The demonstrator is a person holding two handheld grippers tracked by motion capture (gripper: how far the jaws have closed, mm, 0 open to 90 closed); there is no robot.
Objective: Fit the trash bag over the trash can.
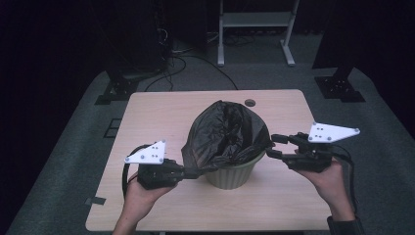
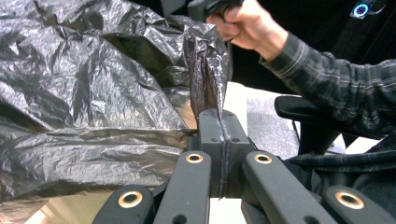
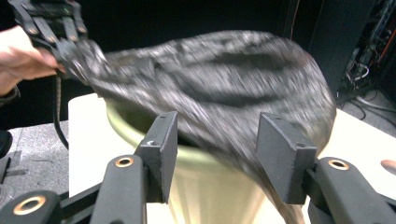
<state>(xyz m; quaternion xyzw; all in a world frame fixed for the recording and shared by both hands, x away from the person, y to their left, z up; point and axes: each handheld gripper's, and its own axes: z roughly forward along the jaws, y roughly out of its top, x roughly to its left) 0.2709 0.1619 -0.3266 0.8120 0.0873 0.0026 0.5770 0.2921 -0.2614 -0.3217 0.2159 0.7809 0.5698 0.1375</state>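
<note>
The left gripper [image 1: 192, 172] is clenched on a pinched fold of the black bin liner [image 1: 226, 134], its jaws pressed flat together on the plastic in the left gripper view [image 2: 223, 123]. The right gripper [image 1: 272, 145] hangs released at the bin's three o'clock side, jaws parted with nothing pressed between them. The pale ribbed waste bin [image 1: 231, 175] stands at the table's [image 1: 161, 105] centre. The liner sits in the bin but billows up in a dome above the rim; its skirt drapes over the rim toward nine o'clock, where the left gripper pulls it. I judge the lining about half done: the bag is inside, yet its edge at three o'clock must be gripped again, stretched and folded down over the rim.
</note>
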